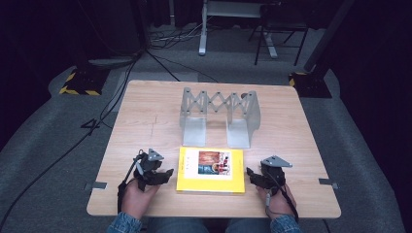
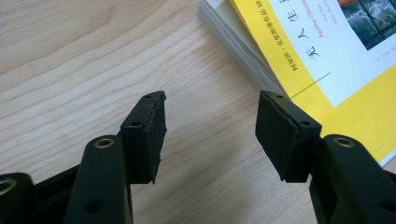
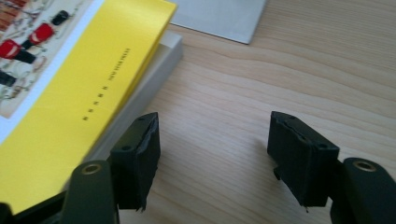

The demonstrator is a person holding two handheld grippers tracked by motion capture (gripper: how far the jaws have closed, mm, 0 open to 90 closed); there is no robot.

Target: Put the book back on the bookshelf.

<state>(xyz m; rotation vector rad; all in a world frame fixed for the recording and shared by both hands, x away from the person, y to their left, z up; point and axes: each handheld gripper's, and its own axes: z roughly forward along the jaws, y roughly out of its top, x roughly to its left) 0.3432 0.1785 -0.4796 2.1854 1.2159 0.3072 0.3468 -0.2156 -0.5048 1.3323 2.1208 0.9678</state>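
Observation:
A yellow book with a picture on its cover lies flat near the table's front edge, between the two grippers. My left gripper rests on the wood just left of the book, open, nothing between its fingers; in the left gripper view the book's page edge lies ahead to the right. My right gripper sits just right of the book, open and empty as well. In the right gripper view the yellow cover runs along the left side.
A grey metal expanding book rack stands behind the book at mid-table, its base plate visible ahead in the right gripper view. Bare wooden tabletop surrounds it. Cables, stands and a chair sit on the floor beyond the table.

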